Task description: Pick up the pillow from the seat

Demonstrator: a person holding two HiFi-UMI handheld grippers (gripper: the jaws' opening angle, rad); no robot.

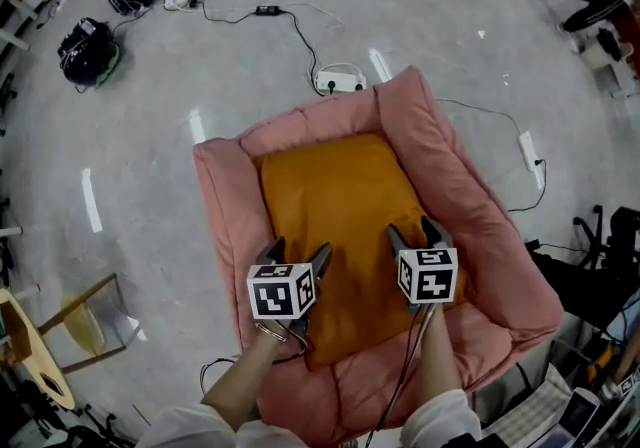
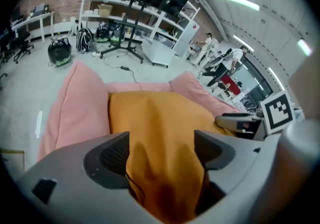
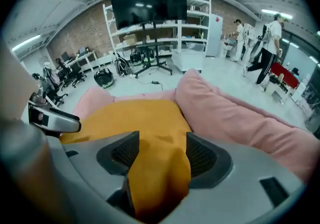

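An orange pillow [image 1: 340,206] lies in the hollow of a pink cushioned seat [image 1: 470,206] on the floor. Both grippers are at the pillow's near edge. My left gripper [image 1: 298,254] has its jaws spread wide, and a raised fold of the orange pillow [image 2: 155,118] stands between them. My right gripper [image 1: 415,232] is a little to the right, also spread wide, with another bunched fold of the pillow [image 3: 135,118] between its jaws. In each gripper view the fold fills the gap, but the pads do not clamp it.
The seat's raised pink rim [image 1: 230,216] surrounds the pillow on all sides. Power strips [image 1: 340,83] and cables lie on the grey floor behind it. Bags [image 1: 88,51] sit at far left, a wooden frame [image 1: 90,321] at near left. People [image 3: 267,43] stand far off.
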